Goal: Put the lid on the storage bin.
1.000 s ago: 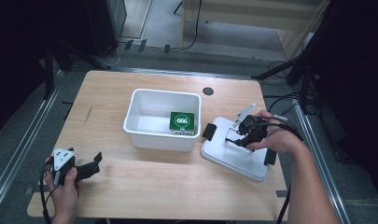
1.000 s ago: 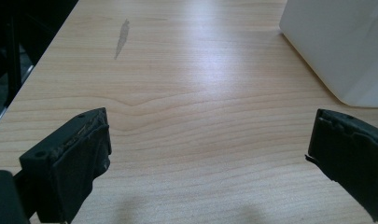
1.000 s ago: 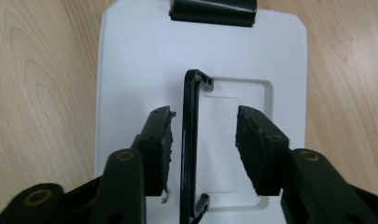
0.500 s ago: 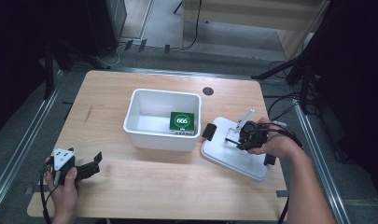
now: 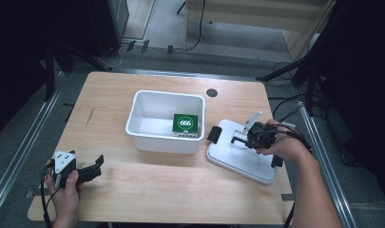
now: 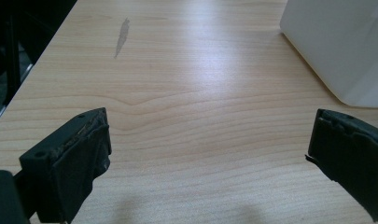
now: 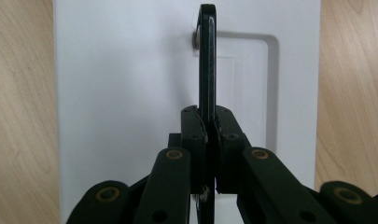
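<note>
Left gripper (image 5: pixel 92 169): jaws wide apart, nothing between them, low over light wood counter (image 5: pixel 147 185) | white bin (image 5: pixel 165 121) mid-counter, green card (image 5: pixel 186 123) inside | right gripper (image 5: pixel 241 137): jaws clamped on thin black handle (image 7: pixel 206 60) of white lid (image 5: pixel 242 154), flat at counter's right | dark surroundings, grey floor (image 5: pixel 19 152).

Looks like a lab or test room to me, not anyone's home. There's one plain wooden table (image 5: pixel 147 185) set on a grey floor (image 5: pixel 19 142), with metal rails (image 5: pixel 24 147) running along both sides of it. Black curtains (image 5: pixel 19 47) hang around the space, cables (image 5: pixel 285 102) snake over the floor behind the table, and dark stands (image 5: pixel 304 71) sit off at the right.
</note>
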Available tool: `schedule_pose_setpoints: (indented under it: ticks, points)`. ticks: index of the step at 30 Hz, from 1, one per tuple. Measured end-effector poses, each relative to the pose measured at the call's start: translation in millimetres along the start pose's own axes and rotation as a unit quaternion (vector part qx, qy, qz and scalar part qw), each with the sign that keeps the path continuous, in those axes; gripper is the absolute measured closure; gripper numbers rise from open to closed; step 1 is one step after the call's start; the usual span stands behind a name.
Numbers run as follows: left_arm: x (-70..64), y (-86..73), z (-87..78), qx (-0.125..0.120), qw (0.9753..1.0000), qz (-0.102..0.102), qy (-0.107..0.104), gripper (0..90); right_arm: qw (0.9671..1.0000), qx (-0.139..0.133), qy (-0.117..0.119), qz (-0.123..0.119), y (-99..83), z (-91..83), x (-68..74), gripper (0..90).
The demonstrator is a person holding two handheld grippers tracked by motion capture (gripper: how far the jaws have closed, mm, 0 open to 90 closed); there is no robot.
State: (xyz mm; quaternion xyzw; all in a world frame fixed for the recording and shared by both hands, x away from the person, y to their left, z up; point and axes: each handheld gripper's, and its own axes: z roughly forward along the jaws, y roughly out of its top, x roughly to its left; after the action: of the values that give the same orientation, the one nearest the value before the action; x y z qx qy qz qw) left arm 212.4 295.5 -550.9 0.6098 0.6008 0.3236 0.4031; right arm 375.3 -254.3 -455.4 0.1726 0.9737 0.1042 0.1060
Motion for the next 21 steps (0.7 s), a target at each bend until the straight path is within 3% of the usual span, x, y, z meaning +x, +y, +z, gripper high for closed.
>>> schedule_pose_setpoints:
  ticks: [5, 11, 21]
  points:
    - [-0.1, 0.0, 0.0, 0.0, 1.0, 0.0, 0.0, 0.0, 0.9999, -0.004, -0.008, -0.006, -0.5, -11.9, -2.8, 85.1]
    - [-0.4, 0.0, -0.2, 0.002, 1.0, 0.003, 0.001, 0.0, 0.9994, -0.026, -0.019, -0.01, 4.5, -46.5, -8.0, 85.1]
    - [-0.4, 0.0, -0.2, 0.002, 1.0, 0.003, 0.001, 0.0, 0.9987, -0.036, -0.03, -0.021, 17.5, -85.0, -14.9, 85.1]
